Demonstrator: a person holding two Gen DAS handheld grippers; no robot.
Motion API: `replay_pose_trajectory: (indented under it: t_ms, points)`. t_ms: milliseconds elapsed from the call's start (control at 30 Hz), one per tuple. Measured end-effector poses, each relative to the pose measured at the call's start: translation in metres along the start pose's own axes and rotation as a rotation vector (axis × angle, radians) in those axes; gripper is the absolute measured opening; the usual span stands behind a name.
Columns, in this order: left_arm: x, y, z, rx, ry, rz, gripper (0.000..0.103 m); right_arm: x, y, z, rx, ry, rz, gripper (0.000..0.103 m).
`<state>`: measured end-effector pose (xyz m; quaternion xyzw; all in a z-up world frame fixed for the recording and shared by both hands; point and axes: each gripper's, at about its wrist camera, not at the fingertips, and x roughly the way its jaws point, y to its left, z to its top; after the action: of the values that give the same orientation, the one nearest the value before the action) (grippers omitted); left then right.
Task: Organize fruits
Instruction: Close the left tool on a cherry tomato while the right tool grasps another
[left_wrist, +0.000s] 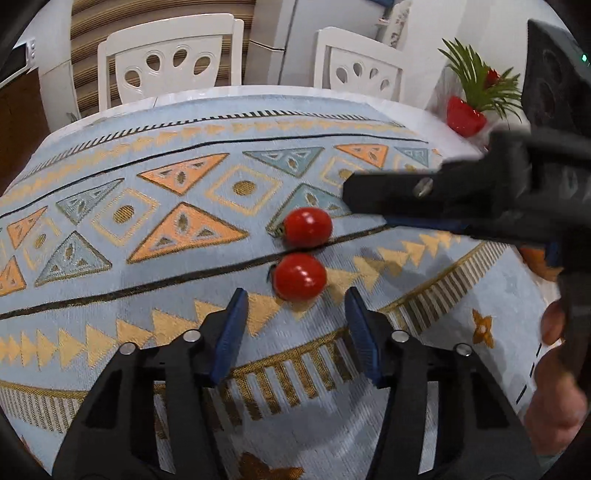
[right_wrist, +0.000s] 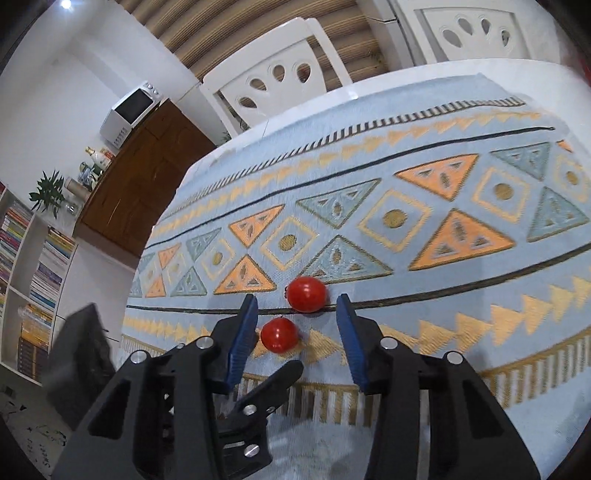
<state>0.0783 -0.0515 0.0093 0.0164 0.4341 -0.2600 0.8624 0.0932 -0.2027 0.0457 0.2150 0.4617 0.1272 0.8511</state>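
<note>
My jaws stand apart on both the left gripper (left_wrist: 293, 308) and the right gripper (right_wrist: 297, 314), holding nothing. Two cherry tomatoes lie on the patterned tablecloth (left_wrist: 147, 258) covering the worktop: the far tomato (left_wrist: 308, 226) on its dark stripe, the near tomato (left_wrist: 299, 276) just beside it.

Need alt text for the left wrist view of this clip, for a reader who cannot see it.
Two small red tomatoes, the near tomato and the far tomato, lie close together on a patterned tablecloth, just ahead of the open left tongs. The right tongs reach in from the right beside the far tomato; two white chairs stand behind the table.
</note>
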Motion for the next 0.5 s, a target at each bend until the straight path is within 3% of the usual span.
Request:
replay_pose_trajectory:
  t_ms: [300,500]
  points:
    - [0.007,-0.006,0.002,-0.015,0.000,0.013,0.053,0.032,-0.002,-0.004,0.006,-0.004,0.039,0.044]
    - [0.012,-0.008,0.006,0.000,-0.002,0.067,0.041,0.043,-0.004,-0.004,0.009,-0.022,0.008,0.044]
